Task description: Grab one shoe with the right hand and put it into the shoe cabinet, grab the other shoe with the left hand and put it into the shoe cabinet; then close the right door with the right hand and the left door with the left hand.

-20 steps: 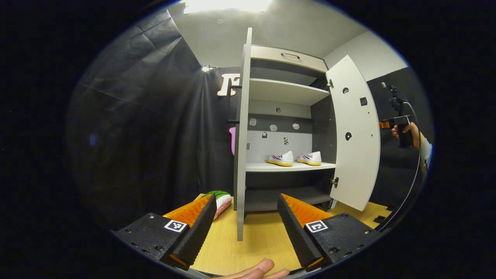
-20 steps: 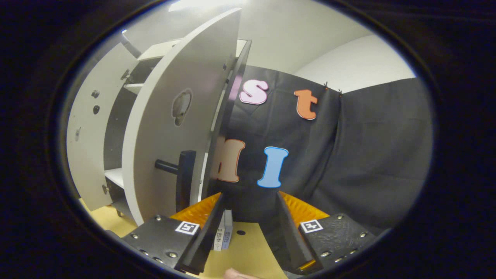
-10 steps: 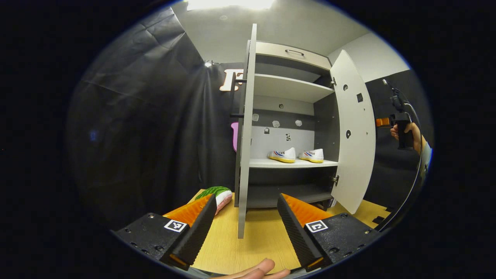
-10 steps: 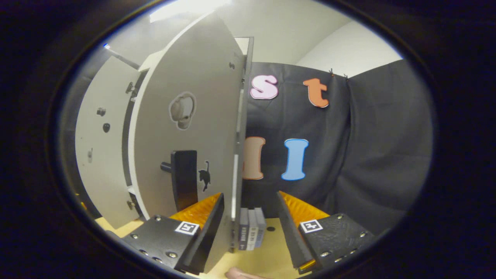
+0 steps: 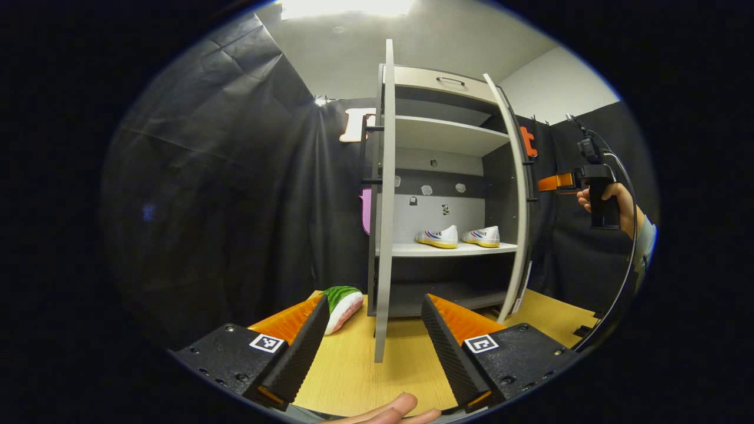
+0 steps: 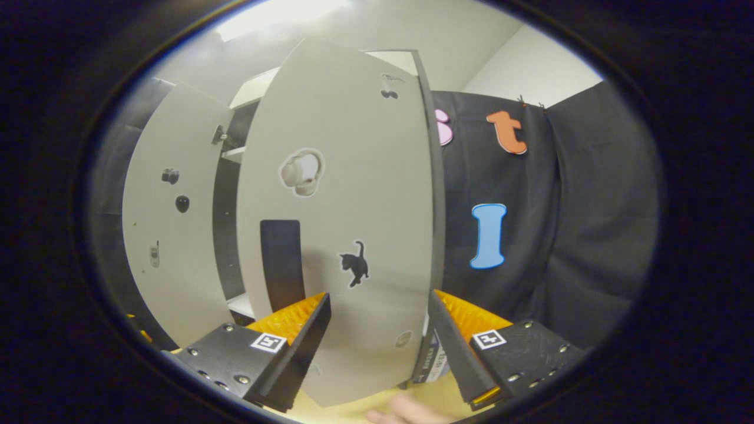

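On the middle shelf of the shoe cabinet [image 5: 447, 135], two shoes [image 5: 438, 237] are sitting side by side, both doors ajar. Left gripper [image 5: 372, 341] is hovering wide before the left door [image 5: 386, 206]; right gripper [image 6: 378, 347] is gaping wide against the right door [image 6: 347, 194].

My shoe cabinet [image 5: 447, 135] looks like smooth matt laminated board, pale grey, and its right door [image 6: 353, 194] has the same flat finish, with small glossy stickers on it. The worktop [image 5: 353, 377] under it shows a light wood grain. The shoes [image 5: 439, 237] look like white canvas with rubbery yellow soles. The booth wall [image 5: 224, 176] is creased black cloth.
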